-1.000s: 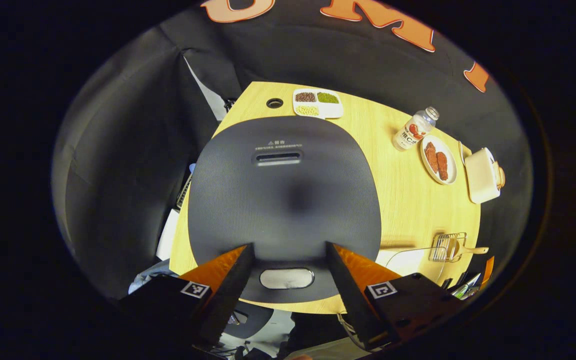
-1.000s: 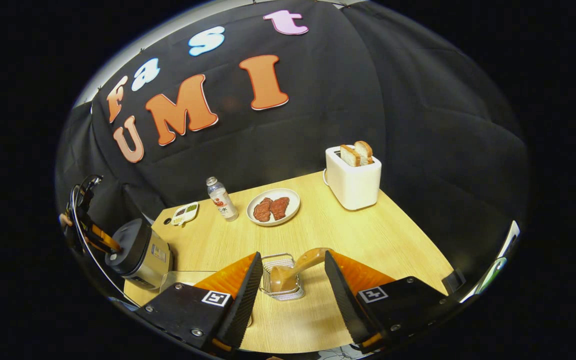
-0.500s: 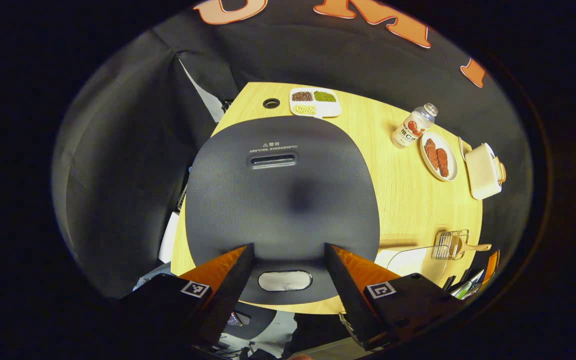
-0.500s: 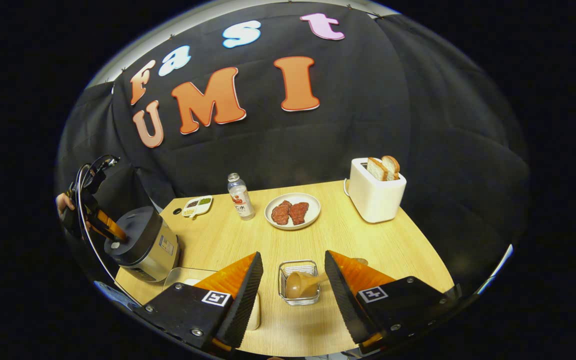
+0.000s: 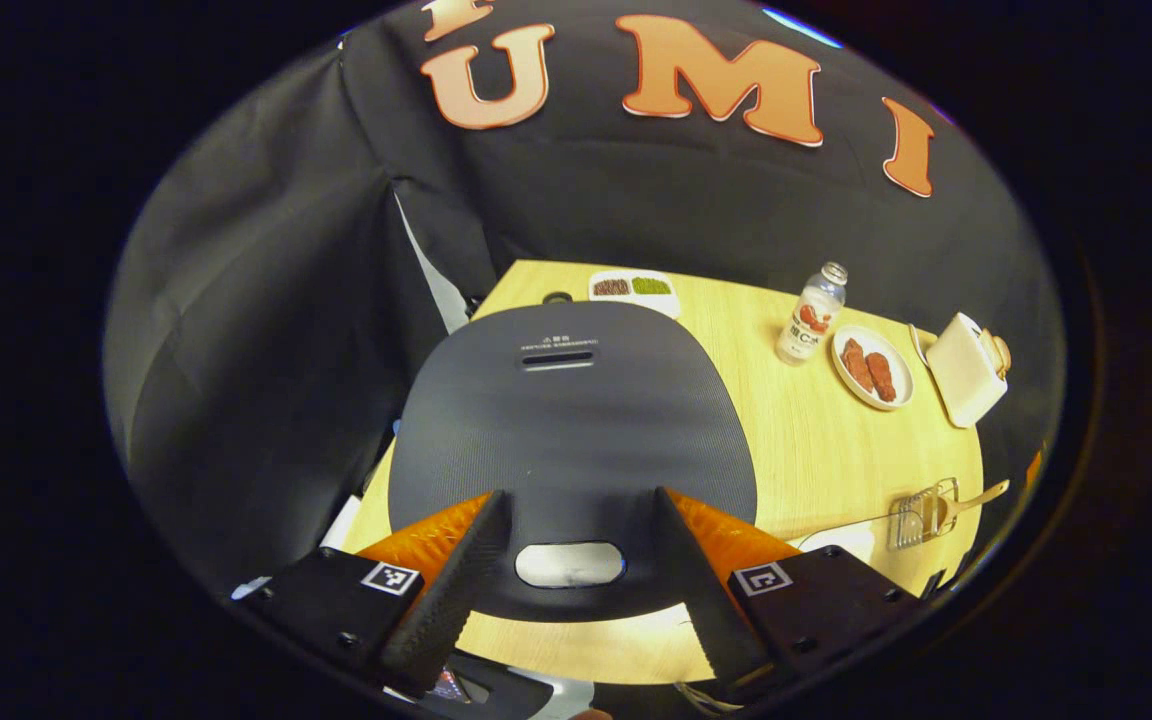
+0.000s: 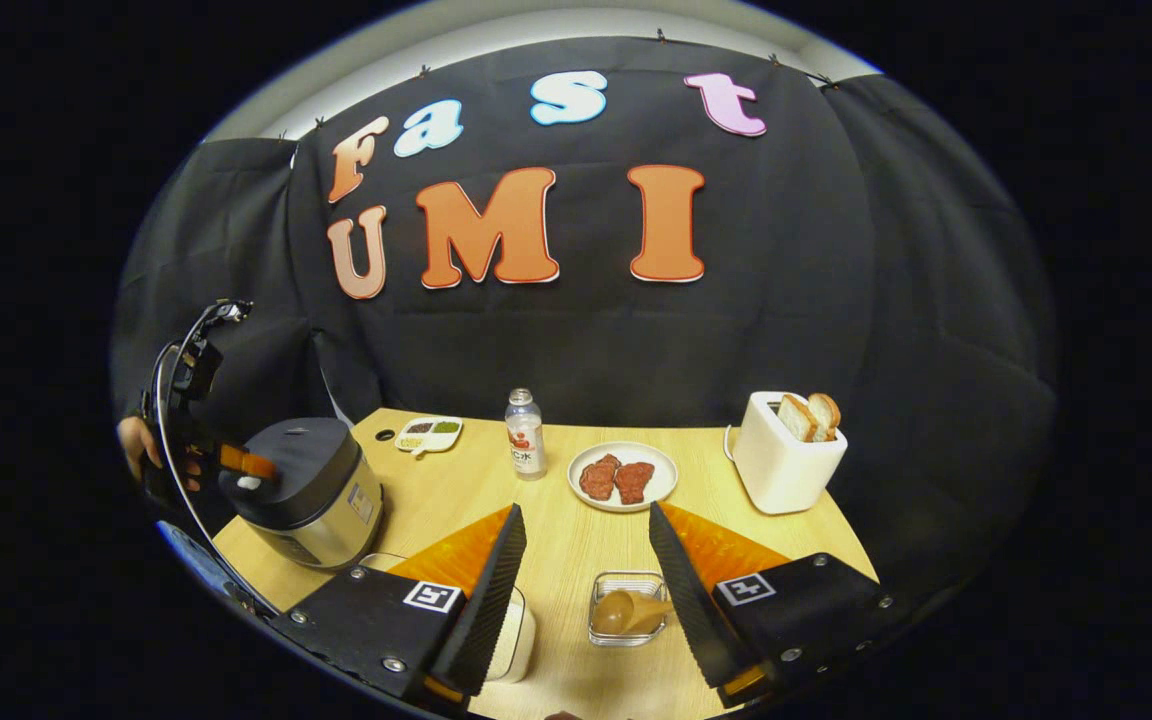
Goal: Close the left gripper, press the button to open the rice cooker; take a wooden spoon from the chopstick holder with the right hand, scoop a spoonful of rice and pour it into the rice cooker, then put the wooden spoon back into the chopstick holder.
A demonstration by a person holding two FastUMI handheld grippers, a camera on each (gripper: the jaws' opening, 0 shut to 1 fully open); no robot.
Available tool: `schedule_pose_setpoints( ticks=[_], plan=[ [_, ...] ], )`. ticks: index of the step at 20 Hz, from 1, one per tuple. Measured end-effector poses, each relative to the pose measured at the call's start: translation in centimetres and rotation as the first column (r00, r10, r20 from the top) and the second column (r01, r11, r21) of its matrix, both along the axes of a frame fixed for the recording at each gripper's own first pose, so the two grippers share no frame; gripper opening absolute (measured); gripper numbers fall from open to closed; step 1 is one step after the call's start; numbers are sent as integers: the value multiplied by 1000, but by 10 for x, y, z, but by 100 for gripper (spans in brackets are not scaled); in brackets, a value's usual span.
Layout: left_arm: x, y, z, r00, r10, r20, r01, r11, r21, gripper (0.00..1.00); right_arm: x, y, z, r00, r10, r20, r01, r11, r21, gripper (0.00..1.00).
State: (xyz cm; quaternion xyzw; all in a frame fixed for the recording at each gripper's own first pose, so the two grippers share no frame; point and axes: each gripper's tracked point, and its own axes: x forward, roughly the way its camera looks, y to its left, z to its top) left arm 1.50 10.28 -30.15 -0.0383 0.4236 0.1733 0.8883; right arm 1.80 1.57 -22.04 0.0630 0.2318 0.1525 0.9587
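In the left gripper view the dark grey rice cooker (image 5: 566,420) has its lid down. Its silver button (image 5: 569,564) lies at the lid's front edge. My left gripper (image 5: 577,492) hovers open above the lid, one finger on each side of the button. The right gripper view places the cooker (image 6: 306,490) at the far left, with a hand (image 6: 139,447) holding the left gripper (image 6: 236,462) over its front. My right gripper (image 6: 584,510) is open and holds nothing. Below and between its fingers stands the wire chopstick holder (image 6: 598,637) with the wooden spoon (image 6: 626,610) lying in it.
On the wooden table (image 6: 556,540) stand a white toaster (image 6: 786,465) with bread, a plate (image 6: 623,478) of meat, a bottle (image 6: 526,435) and a divided dish (image 6: 428,433) of beans. A white container (image 6: 521,630) sits partly behind my right gripper's left finger.
Both views have tilted upward. The left gripper has drawn back a little from the cooker lid. The right gripper has backed away from the chopstick holder, which now sits lower and smaller.
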Motion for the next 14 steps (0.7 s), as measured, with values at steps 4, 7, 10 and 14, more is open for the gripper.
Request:
schedule_pose_setpoints(
  ticks=[4,7,10,14],
  plan=[
    [9,-27,73,962,-87,258,48,987,150,97,5,2,33,995,3,101,-3,1000,2,78],
    [10,-51,125,901,-144,409,61,976,208,100,7,4,61,982,-4,187,3,1000,5,78],
    [-4,-70,170,841,-170,514,64,974,218,100,9,6,84,965,-7,261,4,1000,14,78],
    [-12,-88,215,762,-202,616,59,968,245,97,7,13,96,956,6,292,-12,1000,20,81]
  ],
)
